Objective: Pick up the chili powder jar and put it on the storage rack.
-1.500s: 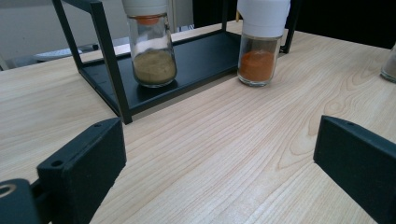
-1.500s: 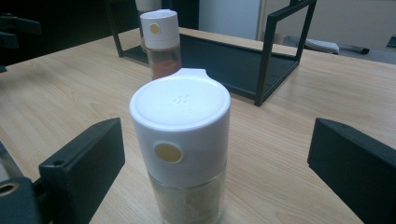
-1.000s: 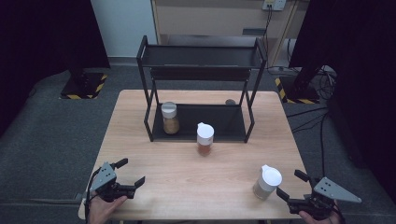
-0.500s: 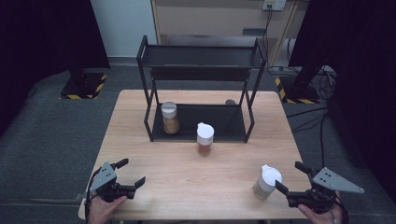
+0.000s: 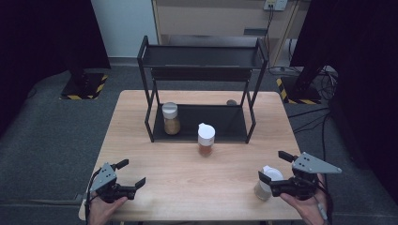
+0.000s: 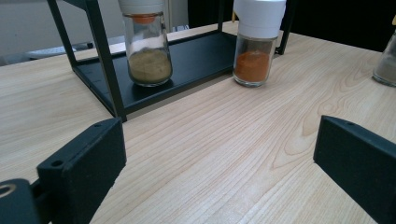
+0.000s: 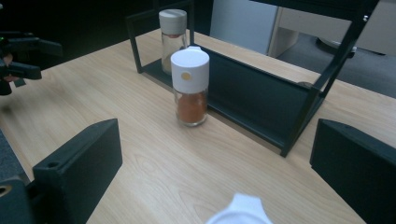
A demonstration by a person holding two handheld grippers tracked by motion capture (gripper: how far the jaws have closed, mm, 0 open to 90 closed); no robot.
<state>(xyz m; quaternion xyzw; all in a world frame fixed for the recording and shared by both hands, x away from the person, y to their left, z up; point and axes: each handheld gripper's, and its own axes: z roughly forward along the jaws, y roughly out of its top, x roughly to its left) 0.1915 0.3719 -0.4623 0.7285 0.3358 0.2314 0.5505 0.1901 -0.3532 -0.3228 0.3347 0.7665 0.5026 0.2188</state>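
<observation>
A black two-shelf rack stands at the back of the wooden table. A white-capped jar of tan spice stands on its lower shelf. On the table just in front of the rack is a jar of orange spice. A third white-capped jar stands near the front right. My right gripper is open, with that jar low between its jaws, apart from both. My left gripper is open at the front left, holding nothing.
A small round object lies on the table behind the rack's right side. The rack's top shelf holds nothing. Dark floor surrounds the table, with a cabinet and cables beyond. My left gripper shows far off in the right gripper view.
My right gripper has moved left and forward, so its open jaws now stand on either side of the front right jar. The left gripper and the jars have stayed put.
</observation>
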